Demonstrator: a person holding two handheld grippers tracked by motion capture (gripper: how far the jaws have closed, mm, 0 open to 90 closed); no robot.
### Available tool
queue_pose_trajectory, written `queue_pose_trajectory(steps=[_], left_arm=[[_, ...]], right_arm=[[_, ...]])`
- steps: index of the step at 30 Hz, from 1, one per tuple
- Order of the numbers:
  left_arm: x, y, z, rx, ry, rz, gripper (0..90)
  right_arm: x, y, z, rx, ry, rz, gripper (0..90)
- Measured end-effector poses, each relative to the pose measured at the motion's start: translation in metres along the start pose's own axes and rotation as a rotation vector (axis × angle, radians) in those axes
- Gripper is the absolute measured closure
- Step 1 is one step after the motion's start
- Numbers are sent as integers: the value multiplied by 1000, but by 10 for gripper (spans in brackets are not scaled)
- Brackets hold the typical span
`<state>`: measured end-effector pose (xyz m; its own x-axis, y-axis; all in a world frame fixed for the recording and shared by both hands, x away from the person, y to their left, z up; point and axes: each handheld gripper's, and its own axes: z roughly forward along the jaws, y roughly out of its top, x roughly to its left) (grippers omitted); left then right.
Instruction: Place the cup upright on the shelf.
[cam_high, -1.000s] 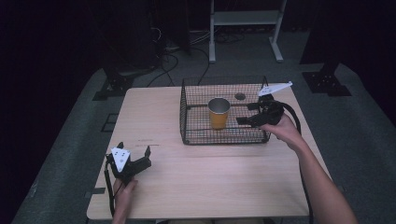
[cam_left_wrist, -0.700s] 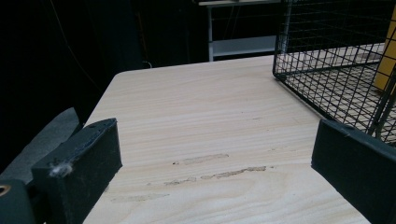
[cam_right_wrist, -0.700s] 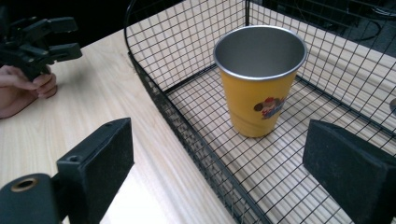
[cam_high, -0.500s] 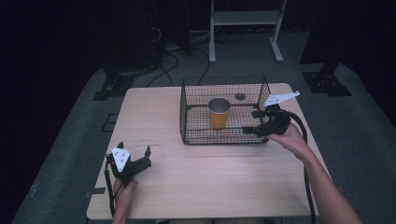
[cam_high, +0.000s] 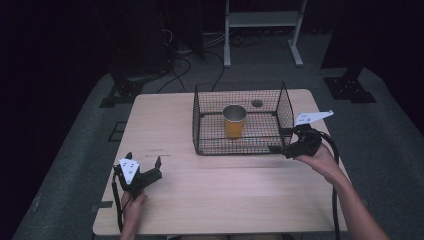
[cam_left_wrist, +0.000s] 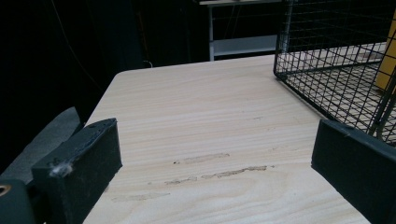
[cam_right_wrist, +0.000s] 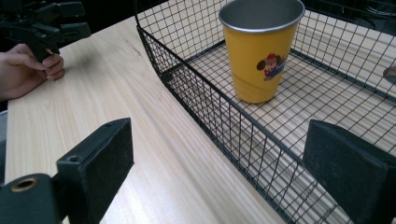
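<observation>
Since a second ago the right gripper (cam_high: 280, 141) has drawn back from over the wire basket (cam_high: 200, 125) to its near right corner, jaws spread and empty. Inside stands an upright yellow cup (cam_right_wrist: 259, 51), silver-rimmed, with a cartoon print. Left gripper (cam_high: 145, 161) rests released on the table (cam_high: 225, 200).

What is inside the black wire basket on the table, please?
A yellow metal-rimmed cup stands upright inside the black wire basket, alone on its mesh floor. What the cup holds cannot be seen from here.

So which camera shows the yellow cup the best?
The right gripper view: the yellow cup is close and whole, with its cartoon picture and silver rim plain. The high view shows it small, upright inside the wire basket. The left gripper view catches a yellow sliver at its right edge.
</observation>
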<state>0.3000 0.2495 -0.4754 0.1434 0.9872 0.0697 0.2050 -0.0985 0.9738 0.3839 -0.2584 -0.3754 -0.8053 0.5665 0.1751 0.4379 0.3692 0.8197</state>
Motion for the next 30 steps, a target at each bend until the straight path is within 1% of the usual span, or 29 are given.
queue_pose_trajectory(steps=[2,4,8,12,16,18,24,26,30], left_arm=[[0,0,0,-2,0,-1,8],[0,0,0,0,-2,5,8],[0,0,0,-2,-2,3,8],[0,0,0,-2,-2,2,8],[0,0,0,-3,-7,3,8],[0,0,0,-3,-6,2,8],[0,0,0,-2,-5,3,8],[0,0,0,-1,-3,4,8],[-1,0,0,-1,-4,8,8]], right_arm=[[0,-4,-2,-8,-1,8,80],[1,-10,-2,-16,7,14,80],[4,-18,-1,-8,11,10,80],[5,-26,0,-8,18,23,80],[8,-32,0,-3,9,15,80],[10,-34,-1,-10,4,11,81],[12,-43,-2,-10,7,21,80],[13,-47,-2,-3,-4,14,81],[12,-55,0,-3,-6,24,81]])
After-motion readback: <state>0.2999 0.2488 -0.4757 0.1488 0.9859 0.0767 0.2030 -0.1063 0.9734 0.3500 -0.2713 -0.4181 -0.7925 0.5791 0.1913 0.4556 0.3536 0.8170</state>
